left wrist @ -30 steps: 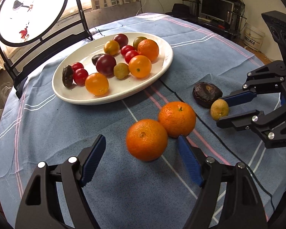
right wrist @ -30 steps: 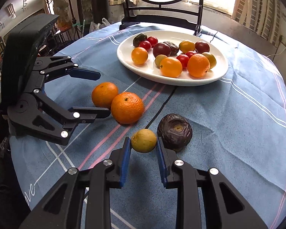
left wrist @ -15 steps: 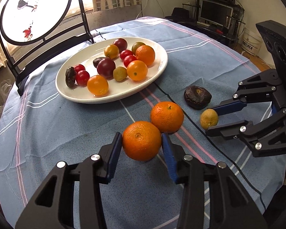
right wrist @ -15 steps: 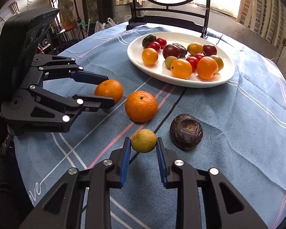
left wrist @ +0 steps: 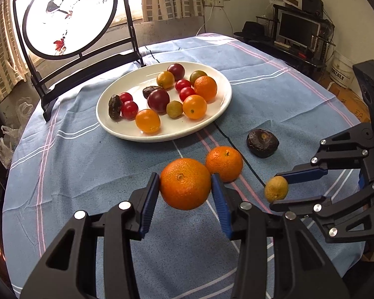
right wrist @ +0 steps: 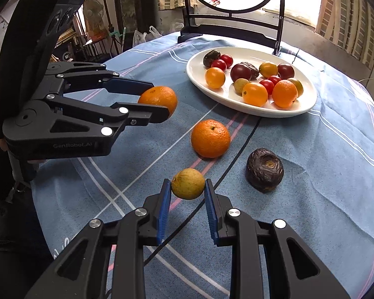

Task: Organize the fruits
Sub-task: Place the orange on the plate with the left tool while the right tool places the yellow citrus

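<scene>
Left wrist view: left gripper [left wrist: 185,191] angled downward, clamping orange [left wrist: 185,184] above tablecloth [left wrist: 87,164].

I see a large, round, dimpled orange [left wrist: 185,184] lifted clear of the blue cloth, on the near side of the white oval plate [left wrist: 213,120]. A second orange of the same kind [left wrist: 224,163] rests on the cloth just behind it, nearer the plate. A small, dull yellow-green round fruit [right wrist: 188,184] is raised too, farther from the plate than that resting orange. A dark brown, wrinkled, squat fruit [right wrist: 264,170] sits on the cloth beside it, apart from the plate. On the plate I count small oranges, red cherry tomatoes, dark purple plums, yellow-green fruits and shrivelled dark ones, all lying loose together.
</scene>
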`<state>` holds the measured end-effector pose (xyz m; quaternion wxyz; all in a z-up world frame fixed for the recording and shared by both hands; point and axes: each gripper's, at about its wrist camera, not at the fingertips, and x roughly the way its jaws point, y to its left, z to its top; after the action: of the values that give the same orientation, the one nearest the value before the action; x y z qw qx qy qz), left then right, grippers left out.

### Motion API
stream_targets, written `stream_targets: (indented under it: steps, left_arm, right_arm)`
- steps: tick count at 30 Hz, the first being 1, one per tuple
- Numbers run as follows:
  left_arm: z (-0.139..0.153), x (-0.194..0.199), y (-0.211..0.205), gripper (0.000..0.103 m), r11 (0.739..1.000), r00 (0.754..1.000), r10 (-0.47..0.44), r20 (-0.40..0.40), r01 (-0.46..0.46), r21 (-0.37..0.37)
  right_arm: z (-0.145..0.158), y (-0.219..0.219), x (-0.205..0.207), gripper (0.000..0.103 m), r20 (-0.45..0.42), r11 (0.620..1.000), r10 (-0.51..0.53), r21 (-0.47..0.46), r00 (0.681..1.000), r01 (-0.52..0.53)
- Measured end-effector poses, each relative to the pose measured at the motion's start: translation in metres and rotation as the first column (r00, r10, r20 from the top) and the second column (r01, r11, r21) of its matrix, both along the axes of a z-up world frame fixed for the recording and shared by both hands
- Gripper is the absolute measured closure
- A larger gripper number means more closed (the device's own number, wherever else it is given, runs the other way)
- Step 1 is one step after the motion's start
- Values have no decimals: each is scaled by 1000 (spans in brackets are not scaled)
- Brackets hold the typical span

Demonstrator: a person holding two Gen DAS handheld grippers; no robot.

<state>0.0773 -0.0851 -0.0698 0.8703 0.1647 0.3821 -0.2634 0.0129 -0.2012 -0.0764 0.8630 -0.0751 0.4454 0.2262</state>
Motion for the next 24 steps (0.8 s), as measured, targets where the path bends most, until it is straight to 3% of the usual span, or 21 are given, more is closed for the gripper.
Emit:
stream_targets:
  steps: [11,18,24]
  left_arm:
    - [1,10,3,61,999,999,46,-15,-46,-2]
    - [24,40,-3,61,998,997,62,35,-61,-25]
    - [49,94,-9,61,991,989,122,80,-117,-67]
  right_arm:
    - [-4,12,0,76,-15,999,42,-13,999,-42]
    - [28,2,29,76,74,1000,6,4,997,-6]
    - [59,-13,85,76,155,998,-70,4,985,70]
